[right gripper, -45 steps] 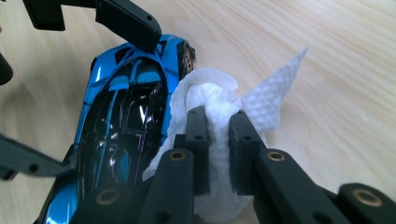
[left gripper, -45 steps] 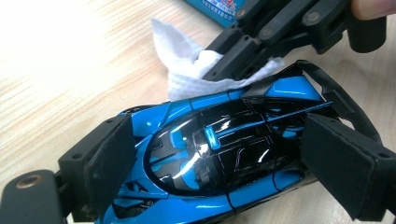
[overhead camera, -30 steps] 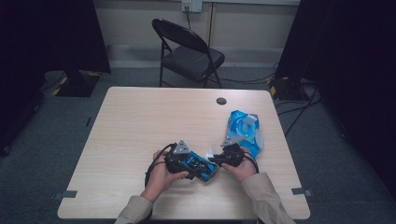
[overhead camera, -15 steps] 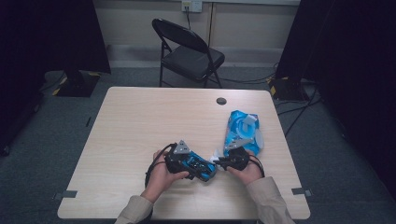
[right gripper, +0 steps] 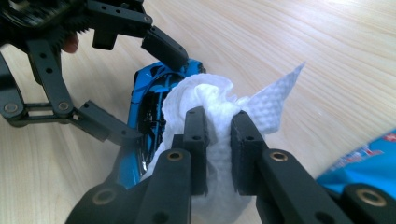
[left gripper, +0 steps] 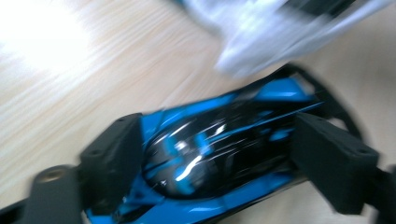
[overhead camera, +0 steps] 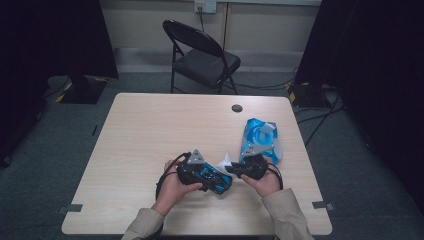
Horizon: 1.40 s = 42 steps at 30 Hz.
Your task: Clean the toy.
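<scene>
A blue and black toy car [overhead camera: 218, 180] lies across the jaws of my left gripper [overhead camera: 212, 176] near the table's front edge. In the left gripper view the pads press the car [left gripper: 219, 149] on both sides; the jaws have just been closing on it. My right gripper [right gripper: 219, 140] is shut on a crumpled white wipe [right gripper: 205, 100], held against the car's end [right gripper: 149, 93]. In the high view the right gripper [overhead camera: 235, 167] and the wipe [overhead camera: 227, 161] sit just right of the car.
A blue wipes packet [overhead camera: 260, 137] lies on the wooden table [overhead camera: 165, 130] behind the right hand. A round hole [overhead camera: 237, 108] marks the table's far side, and a black folding chair [overhead camera: 200, 55] stands beyond it.
The right gripper has lifted a little with the wipe, which now shows more above the car. The left hand and the car have stayed in place.
</scene>
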### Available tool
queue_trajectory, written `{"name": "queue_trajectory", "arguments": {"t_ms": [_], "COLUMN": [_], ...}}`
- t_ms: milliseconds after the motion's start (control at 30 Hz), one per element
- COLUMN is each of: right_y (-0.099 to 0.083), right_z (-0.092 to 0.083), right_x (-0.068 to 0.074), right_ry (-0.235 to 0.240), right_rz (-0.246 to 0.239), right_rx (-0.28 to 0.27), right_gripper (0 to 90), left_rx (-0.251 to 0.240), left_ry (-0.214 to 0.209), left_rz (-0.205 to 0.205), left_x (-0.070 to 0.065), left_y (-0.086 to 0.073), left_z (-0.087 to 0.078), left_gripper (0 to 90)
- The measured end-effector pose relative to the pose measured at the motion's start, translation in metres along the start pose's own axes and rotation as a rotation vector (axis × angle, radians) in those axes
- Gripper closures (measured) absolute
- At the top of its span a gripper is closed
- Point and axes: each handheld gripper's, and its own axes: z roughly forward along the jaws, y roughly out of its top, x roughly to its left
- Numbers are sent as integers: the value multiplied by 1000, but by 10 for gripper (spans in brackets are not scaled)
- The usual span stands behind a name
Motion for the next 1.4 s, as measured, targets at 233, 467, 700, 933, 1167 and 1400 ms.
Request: {"name": "queue_trajectory", "arguments": {"t_ms": [233,467,700,933,1167,1400], "right_y": [8,20,34,46,55,61], "right_z": [4,20,45,67,96,123], "right_x": [6,27,50,67,88,103], "right_ry": [13,60,106,135,170,179], "right_rz": [-12,-42,-101,-135,-176,-214], "right_rx": [-17,-18,9,24,62,107], "right_gripper": [792,791,782,777,760,733], "left_rx": [10,7,-17,-13,-29,-57], "left_ry": [11,51,73,89,96,104], "left_rz": [31,-9,-52,-67,-92,-91], "left_x": [2,15,26,31,37,37], "left_y": [2,-20,-44,-65,-78,-83], "left_z": [-21,-54,-87,-106,-124,-139], "left_gripper": [168,169,175,180,180,185]}}
